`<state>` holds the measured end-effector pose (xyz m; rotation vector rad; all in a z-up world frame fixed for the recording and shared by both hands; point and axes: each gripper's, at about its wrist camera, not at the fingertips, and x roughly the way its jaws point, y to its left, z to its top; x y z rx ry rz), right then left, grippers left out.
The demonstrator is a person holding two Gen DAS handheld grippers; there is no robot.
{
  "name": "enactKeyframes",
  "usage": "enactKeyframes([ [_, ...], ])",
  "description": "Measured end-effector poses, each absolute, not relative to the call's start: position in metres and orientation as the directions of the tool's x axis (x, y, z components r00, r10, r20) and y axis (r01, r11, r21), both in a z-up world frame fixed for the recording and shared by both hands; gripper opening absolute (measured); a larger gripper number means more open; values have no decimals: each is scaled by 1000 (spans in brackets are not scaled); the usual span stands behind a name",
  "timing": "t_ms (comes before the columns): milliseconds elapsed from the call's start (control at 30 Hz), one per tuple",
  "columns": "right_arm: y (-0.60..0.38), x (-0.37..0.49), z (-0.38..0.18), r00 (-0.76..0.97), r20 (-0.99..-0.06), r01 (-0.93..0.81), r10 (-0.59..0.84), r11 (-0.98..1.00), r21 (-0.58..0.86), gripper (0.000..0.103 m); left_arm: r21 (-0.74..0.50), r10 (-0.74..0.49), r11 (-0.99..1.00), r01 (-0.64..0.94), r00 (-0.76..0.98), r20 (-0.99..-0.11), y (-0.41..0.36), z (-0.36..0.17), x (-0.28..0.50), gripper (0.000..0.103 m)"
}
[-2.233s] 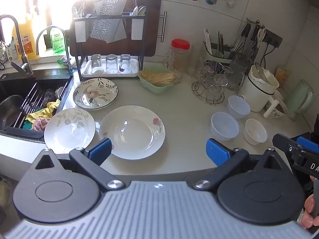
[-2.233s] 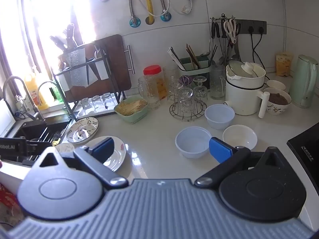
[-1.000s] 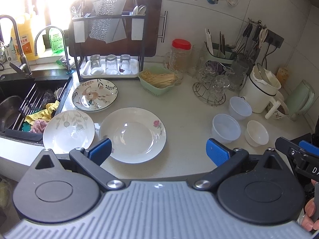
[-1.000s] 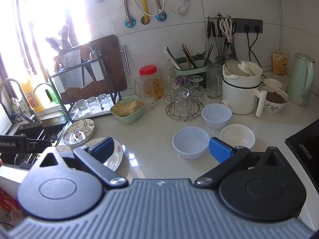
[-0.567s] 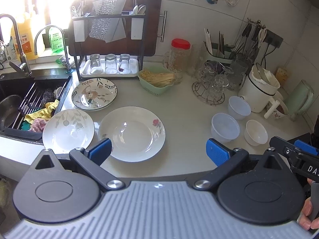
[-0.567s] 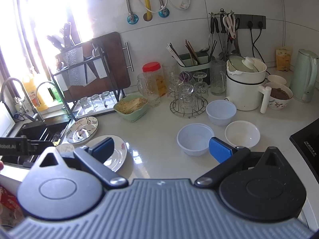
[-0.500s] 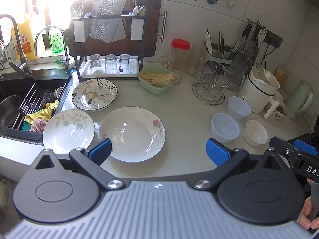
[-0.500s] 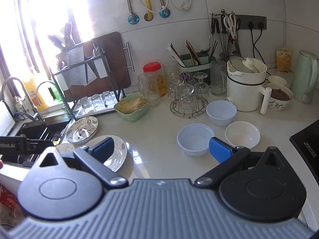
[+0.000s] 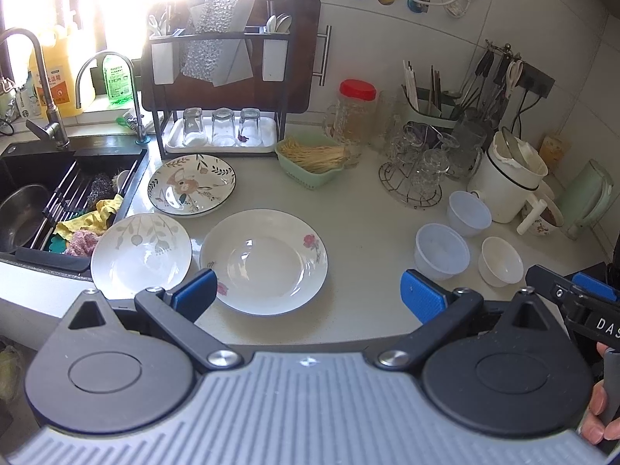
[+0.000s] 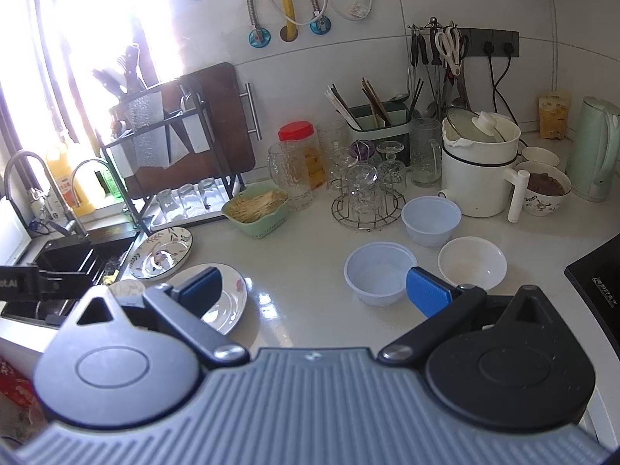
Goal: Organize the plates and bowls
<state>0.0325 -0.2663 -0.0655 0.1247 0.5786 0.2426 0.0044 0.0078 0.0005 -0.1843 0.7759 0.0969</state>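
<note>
Three plates lie on the white counter: a deep white plate with a rose (image 9: 264, 260) in front, a leaf-print plate (image 9: 141, 251) left of it at the sink edge, and a floral plate (image 9: 192, 185) behind. Three small bowls stand to the right: a translucent bowl (image 9: 441, 251), another (image 9: 469, 213) behind it, and a white ceramic bowl (image 9: 500, 260). My left gripper (image 9: 308, 296) is open and empty, above the counter's front edge. My right gripper (image 10: 314, 290) is open and empty, near the translucent bowl (image 10: 380, 271) and the white bowl (image 10: 472, 262).
A black sink (image 9: 46, 193) with cloths is at the left. A dish rack (image 9: 221, 77) with glasses, a green basket (image 9: 312, 162), a jar (image 9: 354, 112), a glass stand (image 9: 414, 178), a white pot (image 9: 503, 182) and a kettle (image 10: 595, 149) line the back. A stovetop (image 10: 598, 283) is at the right.
Both grippers have drifted only slightly; the right view shifted a little. Nothing was picked up or moved on the counter.
</note>
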Motion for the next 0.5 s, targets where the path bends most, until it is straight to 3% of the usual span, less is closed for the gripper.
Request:
enactKeyframes([
  [500,-277,29,-66,802,-522,-211,290,955,208,103,-142,40,972,-189,723,-690,-3,0,-5,102],
])
